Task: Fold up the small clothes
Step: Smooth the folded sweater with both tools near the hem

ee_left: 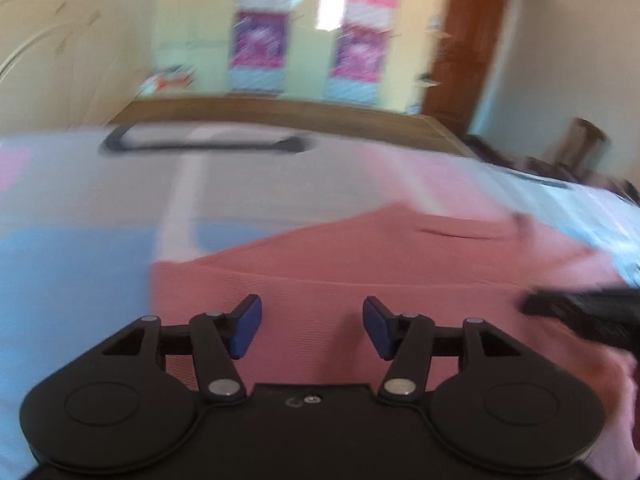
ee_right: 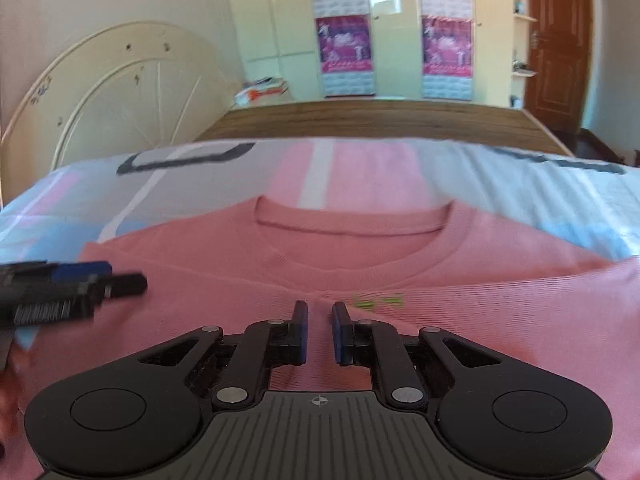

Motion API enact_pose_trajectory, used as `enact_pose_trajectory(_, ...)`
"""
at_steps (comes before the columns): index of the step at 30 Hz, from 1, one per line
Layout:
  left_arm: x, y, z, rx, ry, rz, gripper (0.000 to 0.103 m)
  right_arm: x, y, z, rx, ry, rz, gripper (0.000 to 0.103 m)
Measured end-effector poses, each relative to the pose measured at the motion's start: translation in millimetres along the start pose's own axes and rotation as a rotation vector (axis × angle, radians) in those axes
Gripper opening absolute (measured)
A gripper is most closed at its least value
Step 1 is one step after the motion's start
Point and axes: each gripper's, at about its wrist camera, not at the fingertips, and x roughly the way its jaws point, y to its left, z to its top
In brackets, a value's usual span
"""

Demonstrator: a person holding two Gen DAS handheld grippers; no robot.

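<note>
A small pink shirt [ee_right: 360, 248] lies on the bed, its round collar [ee_right: 352, 224] toward the far side, both sides folded in over the front. It also shows in the left wrist view [ee_left: 360, 264], blurred. My left gripper [ee_left: 312, 326] is open and empty, low over the shirt's left part. It shows in the right wrist view [ee_right: 72, 284] at the left edge. My right gripper [ee_right: 320, 332] hovers over the shirt's middle with its jaws a narrow gap apart, pink cloth between them; a grip is not certain. It appears in the left wrist view [ee_left: 580, 312] at the right.
The bed sheet [ee_right: 160, 192] has pink, blue and grey patches. A wooden footboard [ee_right: 380, 120] runs along the far edge. Beyond are a cream headboard [ee_right: 100, 92] against the left wall, wardrobes with posters [ee_right: 344, 52] and a brown door [ee_right: 556, 40].
</note>
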Motion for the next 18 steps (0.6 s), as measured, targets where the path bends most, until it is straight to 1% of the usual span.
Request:
enact_pose_trajectory(2, 5, 28, 5, -0.068, -0.012, -0.037, 0.054, 8, 0, -2, -0.017, 0.000, -0.019, 0.012)
enact_pose_trajectory(4, 4, 42, 7, -0.093, -0.009, -0.063, 0.049, 8, -4, -4, -0.018, -0.006, -0.017, 0.012)
enact_pose_trajectory(5, 2, 42, 7, -0.089, -0.004, -0.061, 0.049, 7, -3, -5, -0.020, -0.008, -0.019, 0.012)
enact_pose_trajectory(6, 0, 37, 8, -0.075, 0.000, -0.045, 0.049, 5, -3, -5, -0.017, -0.009, -0.023, 0.012)
enact_pose_trajectory(7, -6, 28, 7, -0.056, -0.004, -0.017, 0.052, 3, -1, -5, -0.008, -0.013, -0.027, 0.012)
enact_pose_trajectory(8, -14, 16, 4, -0.041, -0.018, -0.019, 0.053, 1, 1, -4, -0.001, -0.020, -0.025, 0.012)
enact_pose_trajectory(9, -17, 8, 4, -0.021, -0.028, -0.044, 0.054, -2, 4, -5, 0.003, -0.029, -0.015, 0.012)
enact_pose_trajectory(10, -23, -9, -2, 0.010, -0.035, -0.067, 0.055, -4, 8, -5, 0.003, -0.033, -0.001, 0.013)
enact_pose_trajectory(12, -28, -35, -15, 0.065, -0.033, -0.074, 0.055, -7, 15, -10, -0.023, -0.008, 0.022, 0.015)
enact_pose_trajectory(13, -26, -44, -21, 0.085, -0.019, -0.073, 0.055, -8, 16, -14, -0.040, 0.001, 0.016, 0.017)
enact_pose_trajectory(14, -25, -49, -30, 0.106, -0.006, -0.050, 0.055, -11, 13, -17, -0.049, 0.000, 0.016, 0.018)
enact_pose_trajectory(15, -26, -49, -37, 0.112, -0.010, -0.026, 0.055, -15, 7, -20, -0.047, -0.004, 0.009, 0.019)
enact_pose_trajectory(17, -33, -39, -45, 0.090, -0.025, -0.023, 0.057, -27, -14, -23, -0.030, -0.014, -0.080, 0.020)
enact_pose_trajectory(18, -38, -32, -49, 0.076, -0.027, -0.022, 0.056, -34, -29, -25, -0.009, -0.017, -0.100, 0.019)
